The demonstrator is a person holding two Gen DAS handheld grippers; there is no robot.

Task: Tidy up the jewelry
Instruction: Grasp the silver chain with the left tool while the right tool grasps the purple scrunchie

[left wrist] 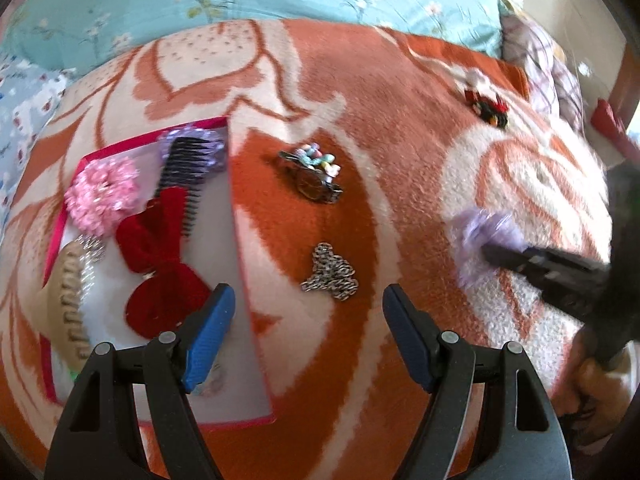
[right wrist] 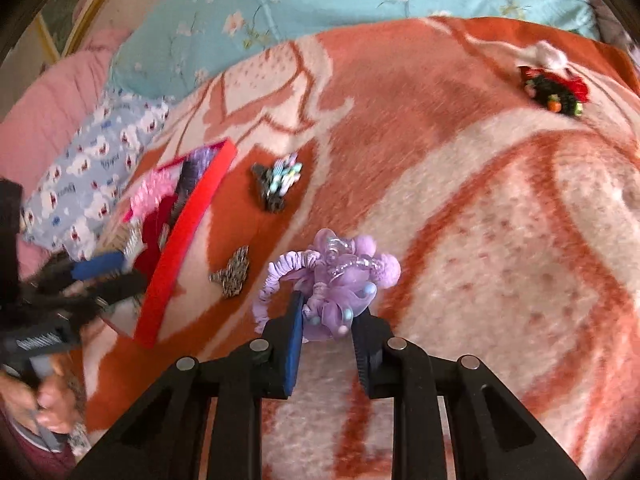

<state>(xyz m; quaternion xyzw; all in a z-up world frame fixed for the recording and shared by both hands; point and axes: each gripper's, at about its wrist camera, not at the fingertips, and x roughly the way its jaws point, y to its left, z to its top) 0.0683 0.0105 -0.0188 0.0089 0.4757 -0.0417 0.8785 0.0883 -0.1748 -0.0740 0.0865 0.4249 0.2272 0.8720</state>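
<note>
The right gripper has its jaws pressed on a lilac scrunchie, the frilly bunch squeezed between the pads while a thin gathered loop hangs out to the left, over the blanket. The left gripper has its fingers well apart and holds nothing; it hovers at the right edge of the pink box, with the chain lying just beyond its tips. The box sits toward the blanket's left edge and already holds a comb, a red bow, a pink scrunchie, a beige claw clip and another lilac piece at its far corner. Still loose on the blanket are the chain, a beaded clip near the middle, and a red and black piece toward the far right corner. The step in hand looks like carrying the lilac scrunchie to the box. To do it well, lift first so the trailing loop clears the blanket and does not drag the chain or clip along, cross over the box wall rather than against it, and part the jaws only above the bare patch at the near end, low enough that it stays inside. The left gripper should stay out of that path.
</note>
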